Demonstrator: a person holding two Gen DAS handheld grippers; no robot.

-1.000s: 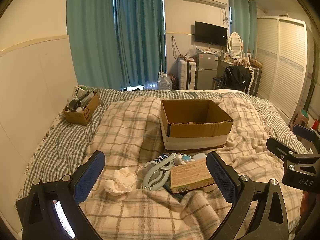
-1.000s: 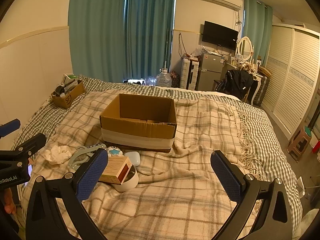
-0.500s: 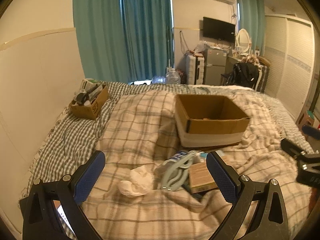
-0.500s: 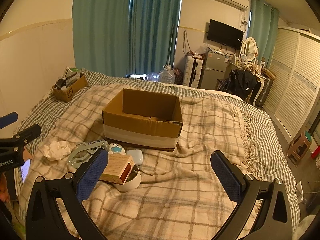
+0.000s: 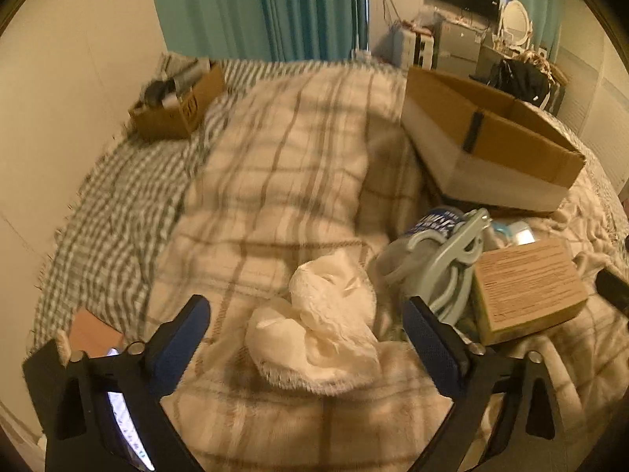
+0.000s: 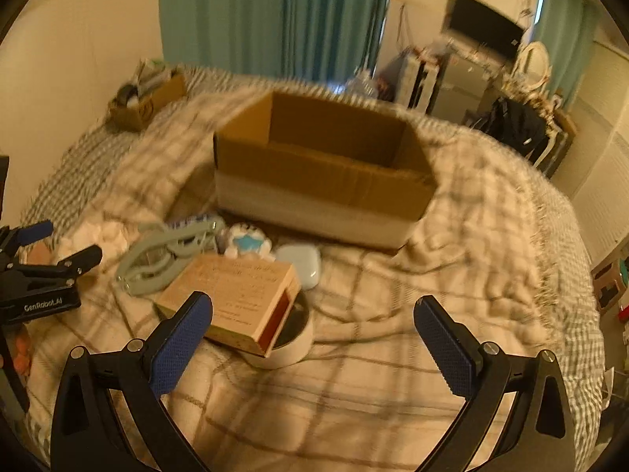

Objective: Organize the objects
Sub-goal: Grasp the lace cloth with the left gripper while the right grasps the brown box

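Observation:
A crumpled white cloth (image 5: 318, 322) lies on the plaid blanket, between the open fingers of my left gripper (image 5: 306, 338), which hovers just above it. Right of it lie a grey-green plastic clamp tool (image 5: 444, 259) and a tan paper box (image 5: 526, 287). An open cardboard box (image 6: 322, 165) stands behind the pile. My right gripper (image 6: 314, 338) is open and empty, near the tan box (image 6: 236, 295), which rests on a white bowl (image 6: 287, 342). The cloth also shows in the right wrist view (image 6: 98, 236).
A small cardboard box of items (image 5: 177, 98) sits at the bed's far left by the wall. A pale blue case (image 6: 302, 263) and a white-and-blue round item (image 6: 247, 242) lie before the big box. Furniture stands beyond the bed.
Both grippers have moved forward and down towards the pile. The left one has closed in on the white cloth, which now lies between its fingers. Both stay open.

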